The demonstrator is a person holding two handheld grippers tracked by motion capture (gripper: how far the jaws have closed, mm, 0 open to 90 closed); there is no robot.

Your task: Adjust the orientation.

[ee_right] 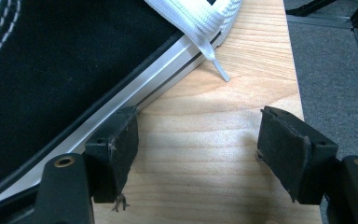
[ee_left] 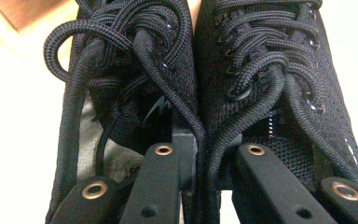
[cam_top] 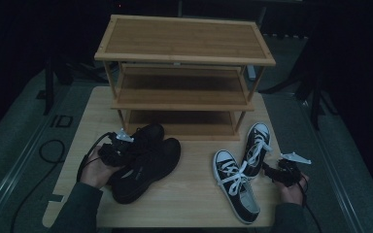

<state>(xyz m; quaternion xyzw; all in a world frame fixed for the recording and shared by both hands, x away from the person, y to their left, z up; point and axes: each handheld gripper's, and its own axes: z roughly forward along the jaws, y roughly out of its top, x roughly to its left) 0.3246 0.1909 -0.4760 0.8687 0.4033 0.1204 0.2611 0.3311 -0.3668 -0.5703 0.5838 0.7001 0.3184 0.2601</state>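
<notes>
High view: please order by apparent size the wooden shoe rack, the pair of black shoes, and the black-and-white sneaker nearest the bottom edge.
1. Wooden shoe rack, clearly largest.
2. Pair of black shoes, which the left gripper clamps together.
3. Black-and-white sneaker, smallest, though it lies slightly nearer the camera.

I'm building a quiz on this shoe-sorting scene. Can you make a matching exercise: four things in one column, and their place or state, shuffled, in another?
Things:
1. black shoes
2. black-and-white sneakers
3. wooden rack
4. right tool

Places or states:
A. stands at the back of the table, shelves bare
B. jaws open over bare wood, beside a sneaker's sole
C. side by side at the left, with the left tool closed on their inner collars
D. lie at the right, white laces loose

Pairs: 1-C, 2-D, 3-A, 4-B
</notes>
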